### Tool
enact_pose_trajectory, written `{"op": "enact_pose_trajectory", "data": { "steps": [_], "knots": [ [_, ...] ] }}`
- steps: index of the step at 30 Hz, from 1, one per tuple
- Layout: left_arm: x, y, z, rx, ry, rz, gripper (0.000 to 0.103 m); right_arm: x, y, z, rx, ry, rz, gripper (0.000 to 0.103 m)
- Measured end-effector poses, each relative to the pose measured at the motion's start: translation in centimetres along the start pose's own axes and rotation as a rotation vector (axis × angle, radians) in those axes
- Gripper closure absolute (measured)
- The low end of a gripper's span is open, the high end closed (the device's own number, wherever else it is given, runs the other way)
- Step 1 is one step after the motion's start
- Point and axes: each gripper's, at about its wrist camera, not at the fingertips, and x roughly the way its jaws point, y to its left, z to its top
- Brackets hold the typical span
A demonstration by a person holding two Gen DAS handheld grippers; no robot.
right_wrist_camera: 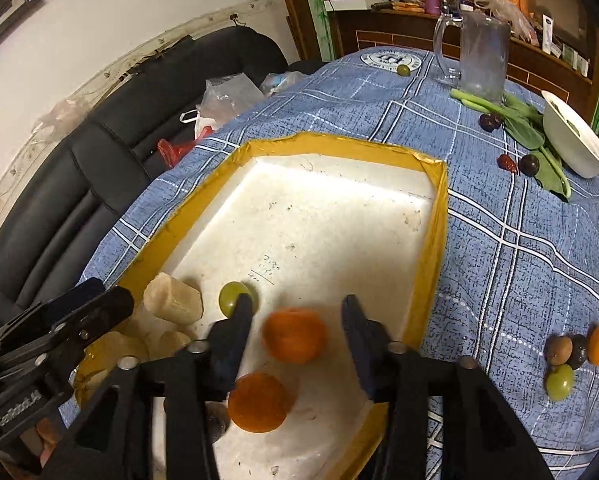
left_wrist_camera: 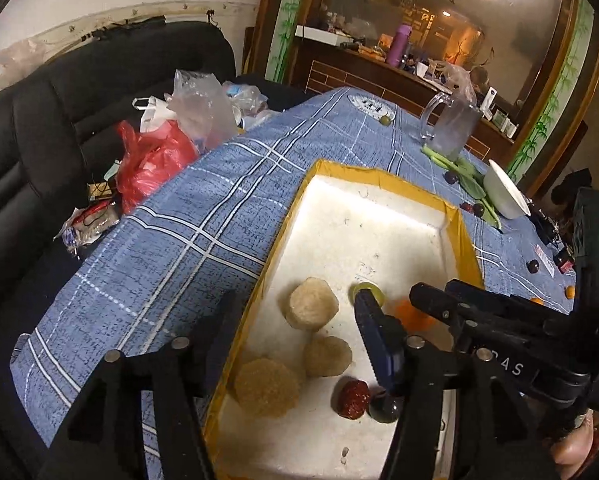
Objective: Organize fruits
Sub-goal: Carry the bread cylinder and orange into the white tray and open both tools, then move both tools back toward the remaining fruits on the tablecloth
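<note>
In the tray (right_wrist_camera: 427,256), nearest me: two oranges (right_wrist_camera: 259,402), one blurred between my right gripper (right_wrist_camera: 295,320) fingers, spread, pinching nothing. Left gripper (left_wrist_camera: 295,312) likewise spread. Green grape (right_wrist_camera: 235,298) beyond. Left: fruit cluster (right_wrist_camera: 579,350) at the bench's right edge; far grape (right_wrist_camera: 403,69). Writing unreadable.

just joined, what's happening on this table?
A person is sorting fruit into a white foam tray with a yellow taped rim on a blue checked tablecloth. The right hand-held gripper is open over the tray, a blurred orange mandarin between its fingers, untouched. The left hand-held gripper is open too, over the tray's near corner. More fruit, including a green grape, waits on the cloth.
</note>
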Motion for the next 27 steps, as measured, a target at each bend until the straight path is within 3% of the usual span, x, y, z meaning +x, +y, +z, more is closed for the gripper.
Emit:
{"op": "enact_pose_trajectory", "data": {
  "steps": [7,18,27],
  "knots": [
    [-2.0,-1.1,-0.2,0.019,-0.027,-0.002,0.044,-3.1,-0.8,-0.8,0.044,-0.052,0.008,0.045],
    [-5.1,-7.7,-3.0,0.23,-0.107,0.095,0.038,-11.0,-4.2,-6.0,0.121,-0.19,-0.053,0.036],
    [-7.9,-12.5,-5.4,0.362,-0.168,0.067,0.03,-14.7,-8.4,-10.3,0.192,-0.211,-0.134,0.036]
  ]
}}
